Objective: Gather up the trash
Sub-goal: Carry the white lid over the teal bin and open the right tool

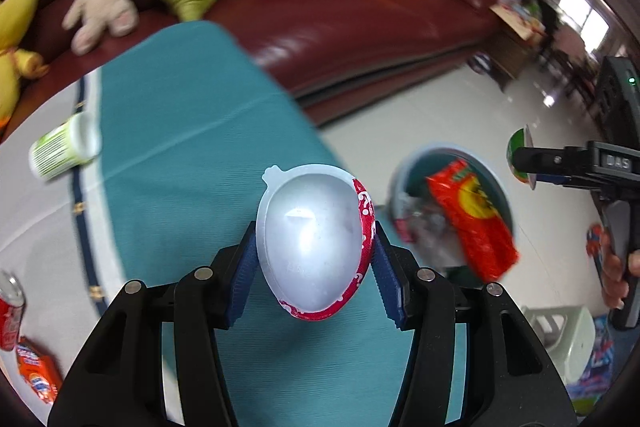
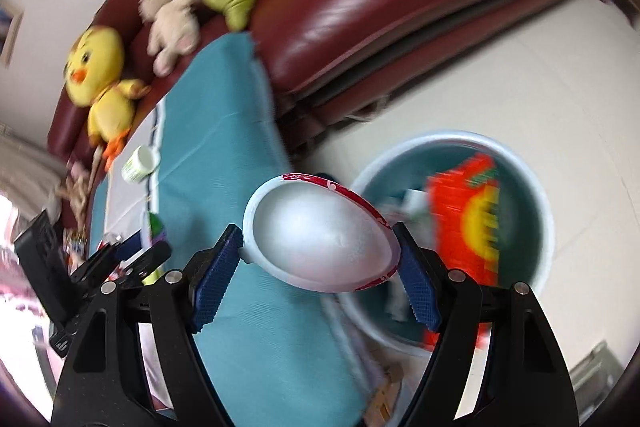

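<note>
Each gripper is pinching half of a hollow plastic egg: the left gripper (image 1: pixel 314 259) has its blue pads pressed on the sides of an egg-shaped shell (image 1: pixel 314 239), white inside with a red printed rim, and the right gripper (image 2: pixel 320 255) clamps a matching half shell (image 2: pixel 320 239) across its long axis. Both hang over the right edge of the teal cloth (image 1: pixel 192 131) on the table, with the waste bin (image 2: pixel 536 195) on the floor just to the right, already holding a red snack wrapper (image 2: pixel 468 223) and some clear plastic. The likeliest trouble is a slip: the shells are smooth, curved and thin, gripped only at the rim, so a hard squeeze could pop one out sideways or buckle it. Released too soon, a shell would land on the cloth or the floor beside the bin, and being light and rounded it may well roll off. The right wrist view is blurred, so how squarely that shell sits over the bin I cannot tell. More trash waits on the table's left: a white cup (image 1: pixel 66 147), a red can (image 1: pixel 10 311) and an orange packet (image 1: pixel 38 375).
</note>
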A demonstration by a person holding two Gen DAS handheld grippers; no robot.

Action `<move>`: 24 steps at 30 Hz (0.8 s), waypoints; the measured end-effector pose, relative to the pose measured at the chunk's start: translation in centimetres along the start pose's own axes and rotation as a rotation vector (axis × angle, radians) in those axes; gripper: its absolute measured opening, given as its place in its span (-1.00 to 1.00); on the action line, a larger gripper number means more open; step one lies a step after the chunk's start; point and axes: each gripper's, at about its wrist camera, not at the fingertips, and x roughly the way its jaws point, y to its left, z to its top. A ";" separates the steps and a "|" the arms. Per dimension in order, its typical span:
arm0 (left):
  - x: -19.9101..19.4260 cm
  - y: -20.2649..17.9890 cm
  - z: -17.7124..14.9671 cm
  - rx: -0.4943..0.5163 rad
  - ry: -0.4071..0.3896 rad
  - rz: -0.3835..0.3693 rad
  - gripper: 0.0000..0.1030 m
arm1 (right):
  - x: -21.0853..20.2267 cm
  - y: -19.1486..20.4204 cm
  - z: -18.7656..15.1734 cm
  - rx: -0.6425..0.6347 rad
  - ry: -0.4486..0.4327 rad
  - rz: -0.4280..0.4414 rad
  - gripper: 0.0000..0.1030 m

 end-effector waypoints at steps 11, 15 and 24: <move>5.0 -10.0 -0.4 0.166 0.104 -0.050 0.06 | -0.9 -9.0 -2.4 0.135 0.003 -0.007 0.40; 7.2 -11.6 0.1 0.195 0.140 -0.055 0.07 | -0.5 -9.9 -2.0 0.144 0.004 0.019 0.40; 11.4 -14.0 2.1 0.198 0.167 -0.068 0.12 | 0.7 -10.5 -0.2 0.141 0.012 0.030 0.40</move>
